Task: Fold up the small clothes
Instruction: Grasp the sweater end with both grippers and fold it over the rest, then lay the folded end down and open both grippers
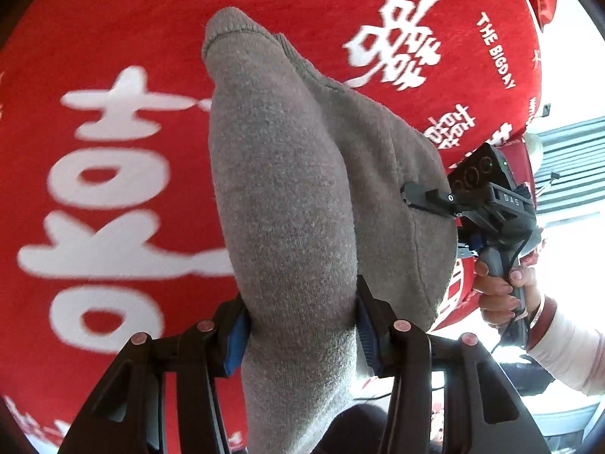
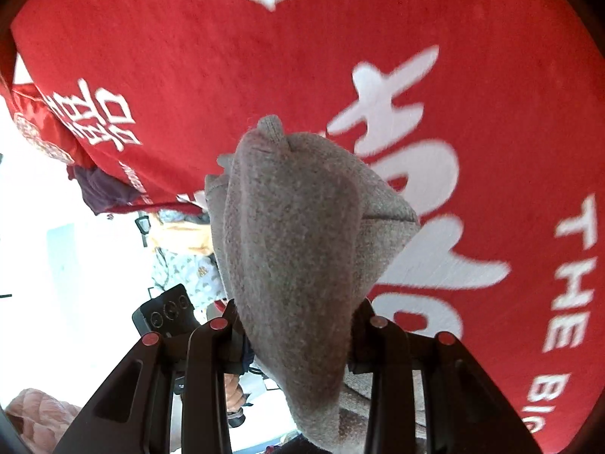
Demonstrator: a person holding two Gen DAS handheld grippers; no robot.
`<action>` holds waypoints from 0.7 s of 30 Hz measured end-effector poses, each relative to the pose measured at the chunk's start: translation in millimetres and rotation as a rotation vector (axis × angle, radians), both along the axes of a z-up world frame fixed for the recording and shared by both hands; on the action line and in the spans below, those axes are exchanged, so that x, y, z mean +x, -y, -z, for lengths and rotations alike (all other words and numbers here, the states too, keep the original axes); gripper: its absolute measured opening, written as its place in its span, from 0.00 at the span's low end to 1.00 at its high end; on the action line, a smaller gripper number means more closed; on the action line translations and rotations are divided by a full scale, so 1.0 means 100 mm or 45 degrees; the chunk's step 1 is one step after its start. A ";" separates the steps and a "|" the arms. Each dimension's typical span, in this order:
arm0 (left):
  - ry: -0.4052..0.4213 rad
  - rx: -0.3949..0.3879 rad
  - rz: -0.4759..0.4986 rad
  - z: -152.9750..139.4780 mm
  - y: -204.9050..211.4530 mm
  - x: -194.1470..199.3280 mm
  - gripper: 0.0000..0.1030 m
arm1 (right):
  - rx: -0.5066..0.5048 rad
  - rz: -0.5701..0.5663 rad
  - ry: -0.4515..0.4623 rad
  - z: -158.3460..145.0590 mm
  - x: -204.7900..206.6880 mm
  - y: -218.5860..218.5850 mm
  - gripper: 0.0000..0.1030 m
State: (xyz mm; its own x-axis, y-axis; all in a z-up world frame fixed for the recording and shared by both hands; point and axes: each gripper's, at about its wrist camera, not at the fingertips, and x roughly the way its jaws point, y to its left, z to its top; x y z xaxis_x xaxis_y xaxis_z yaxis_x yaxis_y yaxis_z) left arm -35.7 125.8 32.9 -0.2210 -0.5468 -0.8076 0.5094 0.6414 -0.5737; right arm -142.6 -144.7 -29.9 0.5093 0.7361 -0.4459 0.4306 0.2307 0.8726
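A red blanket [image 1: 113, 38] printed with large white characters fills the background of both views; what lies under it cannot be told, so it keeps its own name. Its edge shows at the right in the left wrist view, where the red gives way to a bright, washed-out room.

Above that blanket hangs a grey sock [image 1: 287, 189], lifted clear of the red cloth as far as the pictures show, though its far end may brush it. It is stretched between the two claws. Its long axis runs away from the left claw [image 1: 300, 325], with the ribbed cuff end at the far tip, pointing toward the middle of the blanket. A second lobe of the sock spreads sideways to the right claw [image 1: 410, 195].

The left claw is clenched on the sock, its blue pads pressed into the knit on both sides. The right claw [image 2: 298, 325] is likewise grasping the sock, which bunches between its fingers and rises ahead of it. A hand [image 1: 499, 287] with a pale sleeve holds the right tool's handle.

Judged from this, the fold turns on that long axis: the free cuff end lies ahead of both claws, and the left claw sits more squarely behind it, so laying the sock down lengthwise on the blanket looks like the next need.
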 end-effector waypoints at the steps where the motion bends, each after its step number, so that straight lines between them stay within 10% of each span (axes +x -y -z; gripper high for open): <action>1: 0.006 0.010 -0.006 0.03 -0.06 0.01 0.49 | 0.007 0.000 -0.011 0.03 0.01 -0.08 0.37; 11: 0.081 0.195 -0.111 0.61 -0.60 0.21 0.50 | -0.216 -0.053 -0.218 0.50 0.34 -0.46 0.45; 19: 0.110 0.292 -0.195 0.48 -0.80 0.16 0.64 | -0.616 -0.189 -0.337 0.18 0.33 -0.41 0.60; 21: 0.151 0.332 -0.200 0.44 -0.83 0.12 0.81 | -0.625 -0.185 -0.338 0.07 0.25 -0.43 0.60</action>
State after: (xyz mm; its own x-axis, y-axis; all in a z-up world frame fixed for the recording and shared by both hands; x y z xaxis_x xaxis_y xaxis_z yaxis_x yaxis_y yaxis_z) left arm -24.0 209.1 -10.7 -0.0461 -0.3380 -0.9400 0.4460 0.8351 -0.3221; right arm -117.5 -102.1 -36.8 0.2426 0.4644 -0.8518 0.5540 0.6544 0.5146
